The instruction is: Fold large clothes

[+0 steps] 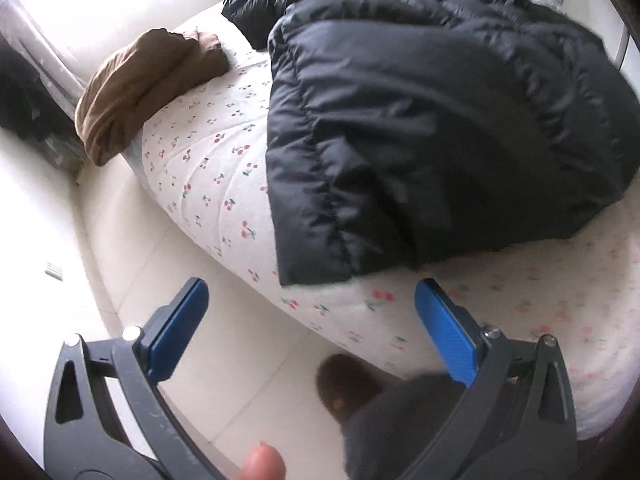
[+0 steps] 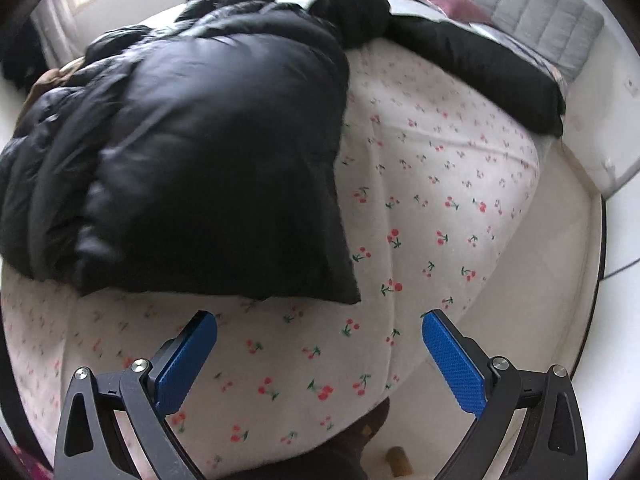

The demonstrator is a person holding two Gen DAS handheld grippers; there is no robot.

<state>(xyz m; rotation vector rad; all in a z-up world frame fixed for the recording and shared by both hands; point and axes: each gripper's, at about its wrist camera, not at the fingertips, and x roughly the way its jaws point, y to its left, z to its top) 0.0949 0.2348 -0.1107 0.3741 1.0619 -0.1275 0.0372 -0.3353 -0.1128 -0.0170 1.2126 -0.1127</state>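
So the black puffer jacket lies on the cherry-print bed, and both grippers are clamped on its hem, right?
Not quite. The jacket does lie on the bed, but neither gripper holds it. The left gripper and the right gripper are both open and empty, short of the hem, as each wrist view shows.

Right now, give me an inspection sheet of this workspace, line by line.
Surface: bed covered with a white cherry-print sheet.
Job's things: black puffer jacket lying bunched on the sheet, one black sleeve stretched out towards the headboard side.
Clutter: brown garment crumpled at the bed's far corner.
Grippers: left tongs open, empty, short of the jacket's hem; right tongs open, empty, over the sheet.
Cables: a thin dark line on the floor at the right edge, too small to identify.
Surroundings: pale tiled floor, grey padded headboard.
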